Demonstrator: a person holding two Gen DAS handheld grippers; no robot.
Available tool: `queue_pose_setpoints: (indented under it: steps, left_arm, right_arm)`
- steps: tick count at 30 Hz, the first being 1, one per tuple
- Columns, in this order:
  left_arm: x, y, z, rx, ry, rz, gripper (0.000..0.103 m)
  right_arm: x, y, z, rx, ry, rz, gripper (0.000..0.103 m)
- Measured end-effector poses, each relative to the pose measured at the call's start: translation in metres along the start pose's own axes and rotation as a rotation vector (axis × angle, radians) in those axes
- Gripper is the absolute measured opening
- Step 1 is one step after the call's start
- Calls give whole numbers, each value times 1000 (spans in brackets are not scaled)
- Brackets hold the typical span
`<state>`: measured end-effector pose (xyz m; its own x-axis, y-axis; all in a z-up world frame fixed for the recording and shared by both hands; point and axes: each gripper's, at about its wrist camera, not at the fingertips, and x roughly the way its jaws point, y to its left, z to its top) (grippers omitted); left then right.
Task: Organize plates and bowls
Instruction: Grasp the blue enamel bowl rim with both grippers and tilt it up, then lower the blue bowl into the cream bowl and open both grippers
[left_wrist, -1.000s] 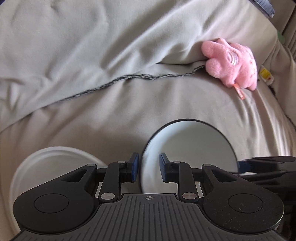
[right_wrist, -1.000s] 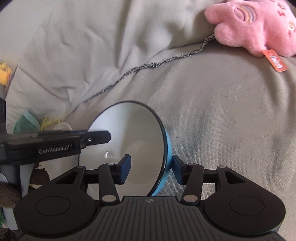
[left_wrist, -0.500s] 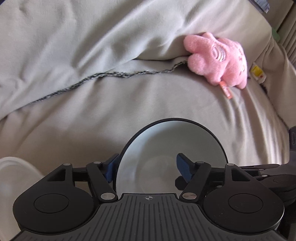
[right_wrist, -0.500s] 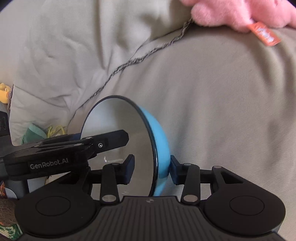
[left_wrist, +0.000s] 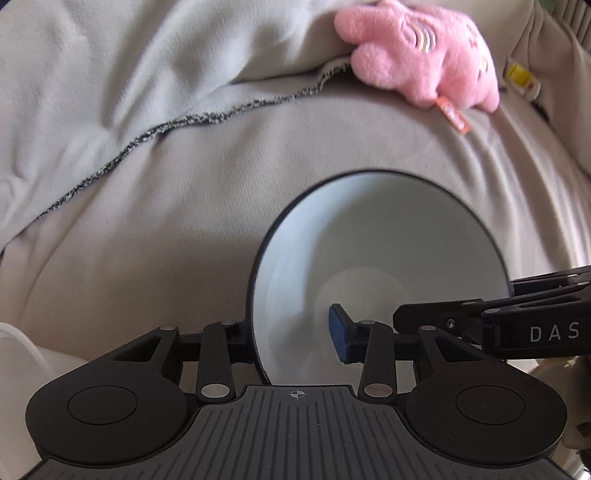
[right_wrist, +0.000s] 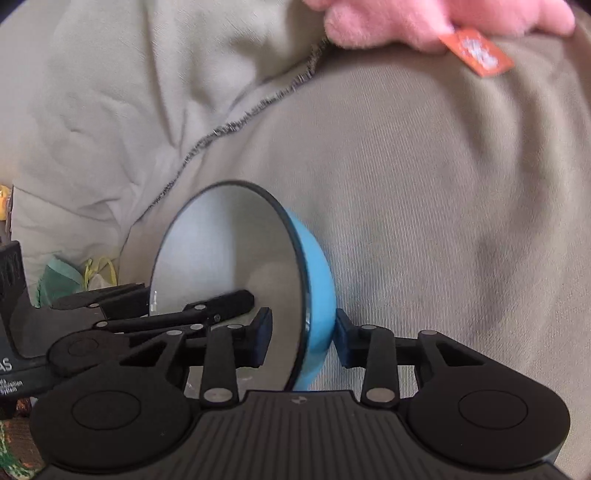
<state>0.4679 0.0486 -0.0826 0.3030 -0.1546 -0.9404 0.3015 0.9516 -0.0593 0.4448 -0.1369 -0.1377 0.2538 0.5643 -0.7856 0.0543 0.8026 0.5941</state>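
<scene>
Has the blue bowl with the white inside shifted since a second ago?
Yes. In the right wrist view the blue bowl with the white inside has tipped more edge-on, lower against the grey blanket's dark stitched hem.

Soft, even daylight fills both views, with no hard glare. The grey fabric cover (left_wrist: 258, 177) shows gentle fold shadows. Motion blur smears the pink plush toy (left_wrist: 424, 62) and its orange tag (right_wrist: 476, 51). Fisheye bending curves the edges, and the corners darken. The white-lined blue bowl (right_wrist: 236, 258) has a faint sheen inside.
</scene>
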Motion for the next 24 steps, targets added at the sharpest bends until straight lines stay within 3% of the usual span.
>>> queue_pose_setpoints:
  steps: [14,24]
  left_arm:
    - [5,1,8,-41,63,13,45]
    - [-11,-11,0,-36,47,56,39]
  right_arm:
    - [1,0,2,-36,18,12,31]
    - [-17,5,-10,-82,-76,-2,33]
